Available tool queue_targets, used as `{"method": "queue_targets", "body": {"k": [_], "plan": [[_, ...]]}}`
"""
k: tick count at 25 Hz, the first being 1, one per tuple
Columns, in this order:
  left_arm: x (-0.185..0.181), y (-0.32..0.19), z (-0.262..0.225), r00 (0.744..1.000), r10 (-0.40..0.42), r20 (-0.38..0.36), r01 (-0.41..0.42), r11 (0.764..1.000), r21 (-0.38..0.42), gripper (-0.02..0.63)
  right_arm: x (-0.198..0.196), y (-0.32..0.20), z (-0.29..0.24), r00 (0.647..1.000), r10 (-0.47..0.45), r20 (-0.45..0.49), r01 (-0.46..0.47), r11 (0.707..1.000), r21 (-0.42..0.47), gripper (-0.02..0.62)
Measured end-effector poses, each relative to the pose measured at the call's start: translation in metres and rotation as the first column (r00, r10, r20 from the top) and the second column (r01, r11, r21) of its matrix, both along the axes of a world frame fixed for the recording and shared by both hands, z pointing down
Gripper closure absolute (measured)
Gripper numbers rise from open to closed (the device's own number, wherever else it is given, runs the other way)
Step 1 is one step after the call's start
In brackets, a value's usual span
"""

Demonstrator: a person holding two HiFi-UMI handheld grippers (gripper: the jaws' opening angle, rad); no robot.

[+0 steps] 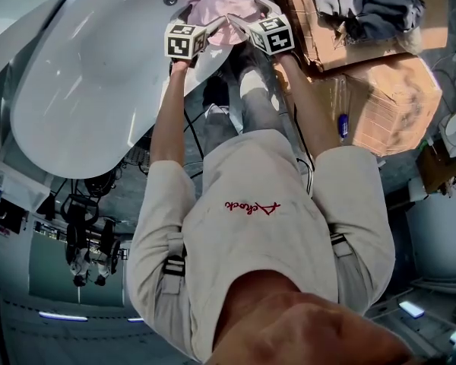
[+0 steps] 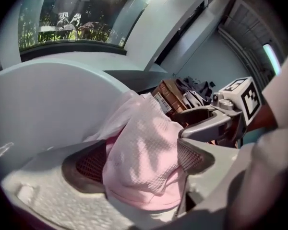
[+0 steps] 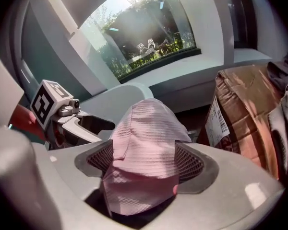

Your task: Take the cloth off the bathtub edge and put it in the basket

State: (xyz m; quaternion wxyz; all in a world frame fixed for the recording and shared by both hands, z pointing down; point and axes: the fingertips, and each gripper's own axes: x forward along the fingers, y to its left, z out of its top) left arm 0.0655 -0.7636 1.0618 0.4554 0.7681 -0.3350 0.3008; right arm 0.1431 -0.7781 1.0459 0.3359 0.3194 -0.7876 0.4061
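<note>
Where the white bathtub (image 1: 91,74) narrows to its far end, the pink cloth (image 1: 216,2) lies heaped over the edge, just beside a cardboard box (image 1: 387,90). A second box behind it holds dark clothes (image 1: 372,2). From the head view the person's two bare forearms reach side by side toward that heap, each bearing a gripper with its marker cube.

The left gripper (image 2: 139,159) points down at the cloth with its jaws standing wide apart. The waffle-textured fabric rises as a mound in the gap between them. It spills over the inner part of the left-hand pad and lies against the right-hand pad (image 2: 192,155). Neither pad visibly squeezes it.

The right gripper (image 3: 145,160) is set the same way, jaws spread wide and the cloth standing between them. Here the fabric fills the gap from one mesh pad (image 3: 188,163) to the other and rises above both. Its lower folds hang into the dark space under the jaws. Its sides touch the pads, yet the mound keeps its full, loose shape.

The grippers sit close together, each at its own part of the same heap, which rests on the tub's edge.
</note>
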Motion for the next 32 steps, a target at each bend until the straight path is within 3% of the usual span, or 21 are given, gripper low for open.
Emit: {"method": "queue_targets", "body": {"k": [4,9,17,22,27,30,32], "plan": [[-0.008,-0.006,0.021,0.999,-0.013,0.049,0.014,1.0,-0.014,0.049,0.001,-0.009,0.011,1.0,0.026,0.006,-0.026,0.999,-0.019,0.17],[-0.012,-0.009,0.044,0.998,-0.048,0.037,0.05,0.996,-0.069,0.0,-0.002,-0.012,0.028,1.0,0.021,0.021,-0.02,0.998,-0.058,0.17],[-0.003,-0.016,0.056,0.994,-0.032,-0.109,0.019,0.994,-0.111,0.001,-0.009,-0.011,0.032,0.996,0.033,0.081,-0.03,0.999,-0.037,0.26],[0.012,-0.012,0.044,0.966,-0.008,-0.257,-0.029,0.99,-0.137,0.158,-0.016,-0.009,0.027,0.997,0.027,0.078,-0.025,0.999,-0.022,0.347],[0.033,-0.012,0.026,0.929,0.036,-0.37,-0.077,0.992,-0.098,0.351,-0.01,-0.01,0.023,0.996,0.043,0.074,-0.04,0.998,-0.038,0.407],[0.04,-0.013,0.017,0.921,0.039,-0.388,-0.073,0.994,-0.075,0.423,-0.008,-0.01,0.018,0.997,0.037,0.062,-0.036,0.999,-0.028,0.451],[0.041,-0.012,0.015,0.927,0.037,-0.373,-0.067,0.995,-0.068,0.437,-0.009,-0.01,0.015,0.998,0.022,0.055,-0.021,1.0,-0.019,0.479]]}}
